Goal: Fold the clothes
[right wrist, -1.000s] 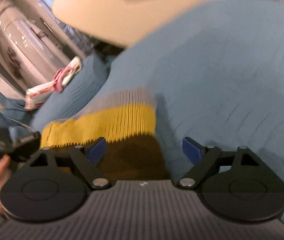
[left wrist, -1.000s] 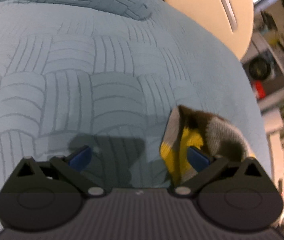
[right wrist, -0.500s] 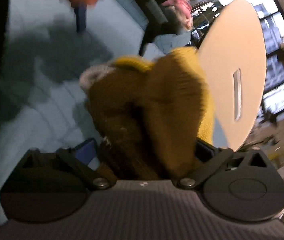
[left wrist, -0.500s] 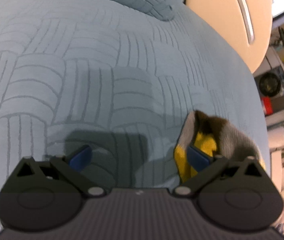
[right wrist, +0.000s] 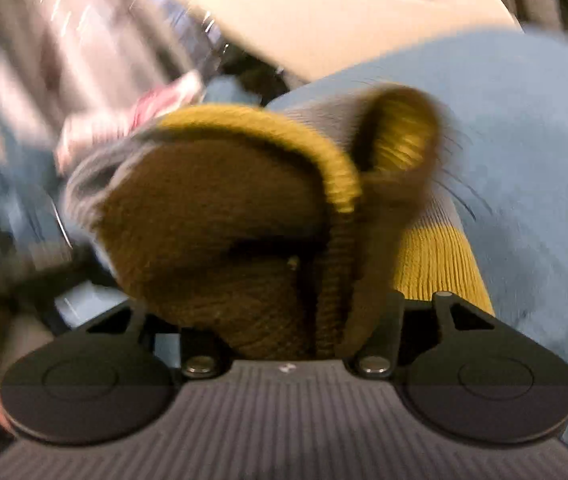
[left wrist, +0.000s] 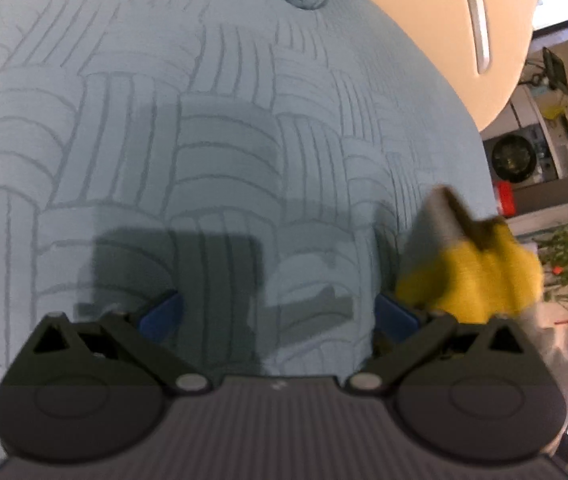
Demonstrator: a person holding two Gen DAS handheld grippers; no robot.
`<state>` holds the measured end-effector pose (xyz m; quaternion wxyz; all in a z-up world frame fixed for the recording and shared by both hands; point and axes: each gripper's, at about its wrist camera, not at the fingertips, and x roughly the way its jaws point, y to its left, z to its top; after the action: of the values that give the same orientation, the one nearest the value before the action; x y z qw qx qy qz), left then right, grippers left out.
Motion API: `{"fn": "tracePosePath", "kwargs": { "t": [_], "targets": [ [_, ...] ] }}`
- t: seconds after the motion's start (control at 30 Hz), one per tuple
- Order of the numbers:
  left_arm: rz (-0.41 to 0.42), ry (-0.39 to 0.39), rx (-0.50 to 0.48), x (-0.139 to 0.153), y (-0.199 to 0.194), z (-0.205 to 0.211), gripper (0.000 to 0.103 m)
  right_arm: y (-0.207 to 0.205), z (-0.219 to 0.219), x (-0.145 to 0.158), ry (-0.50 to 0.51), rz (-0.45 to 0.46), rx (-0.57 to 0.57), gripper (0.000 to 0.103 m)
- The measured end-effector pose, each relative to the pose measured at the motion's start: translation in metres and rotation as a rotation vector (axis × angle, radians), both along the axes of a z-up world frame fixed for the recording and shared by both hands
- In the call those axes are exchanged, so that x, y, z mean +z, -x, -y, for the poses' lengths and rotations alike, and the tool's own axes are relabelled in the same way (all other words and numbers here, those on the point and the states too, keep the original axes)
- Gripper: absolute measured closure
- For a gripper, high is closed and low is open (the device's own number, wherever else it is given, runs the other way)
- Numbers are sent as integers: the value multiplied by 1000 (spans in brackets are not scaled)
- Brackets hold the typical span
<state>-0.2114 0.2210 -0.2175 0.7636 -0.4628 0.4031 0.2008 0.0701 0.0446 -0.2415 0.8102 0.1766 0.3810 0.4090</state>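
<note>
**Knit garment bunched in the right gripper, left gripper empty over the bedspread**

The right gripper has a striped knit garment bunched between its jaws, which are closing on it. The fingertips are buried under the wool, so the pads are hidden; folds of brown knit fill the gap right down to the gripper's body. The garment rises ahead of the gripper in a rounded hump, brown on the near face, edged with a mustard-yellow ribbed band and grey beyond it. A yellow stretch trails past the gripper's right side onto the pale blue bedspread. The view is blurred.

The left gripper stands with its jaws wide apart and nothing between them, its blue pads clear of the cloth. It points down at the quilted bedspread, with its shadow on the cover just ahead. The same garment shows just beyond its right finger, a blurred yellow, brown and grey lump outside the jaws. Farther ahead and to the right lies a round beige tabletop.
</note>
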Motion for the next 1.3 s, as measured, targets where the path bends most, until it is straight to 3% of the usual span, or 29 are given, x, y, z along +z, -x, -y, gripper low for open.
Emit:
{"fn": "tracePosePath", "kwargs": {
  "t": [0.1, 0.17, 0.3, 0.4, 0.47, 0.53, 0.6, 0.63, 0.67, 0.73, 0.83, 1.0, 1.07, 1.17, 1.3],
  "targets": [
    [0, -83, -20, 2, -18, 15, 0, 0, 1, -8, -45, -35, 3, 52],
    [42, -74, -61, 2, -29, 22, 0, 4, -3, -8, -24, -17, 27, 52],
    [165, 140, -142, -8, -41, 29, 0, 21, -18, 1, 82, 107, 71, 48],
    [178, 227, -144, -16, -42, 23, 0, 58, -48, 14, 305, 391, 127, 40],
    [195, 274, -135, -21, -41, 17, 0, 96, -76, 14, 509, 657, 169, 35],
    [251, 408, -125, -34, -40, 7, 1, 115, -91, 10, 604, 768, 212, 29],
    [334, 563, -116, -48, -38, -1, 0, 125, -94, 12, 635, 785, 235, 27],
    [401, 644, -111, -54, -36, -5, 0, 122, -92, 11, 616, 750, 235, 27],
    [428, 670, -111, -56, -36, -7, 0, 117, -89, 9, 585, 701, 231, 27],
    [450, 679, -126, -58, -40, -6, 0, 109, -91, 5, 536, 630, 226, 27],
    [415, 664, -193, -60, -53, 0, 0, 114, -104, 3, 547, 688, 269, 27],
    [391, 604, -303, -57, -66, 6, 0, 162, -101, -1, 801, 1067, 479, 27],
    [392, 620, -301, -59, -65, 4, 0, 189, -102, -22, 968, 1363, 588, 26],
    [387, 598, -311, -54, -63, 2, 1, 208, -100, -36, 1056, 1535, 659, 25],
    [387, 587, -295, -49, -56, 2, 1, 223, -96, -44, 1095, 1646, 776, 24]
  ]
}}
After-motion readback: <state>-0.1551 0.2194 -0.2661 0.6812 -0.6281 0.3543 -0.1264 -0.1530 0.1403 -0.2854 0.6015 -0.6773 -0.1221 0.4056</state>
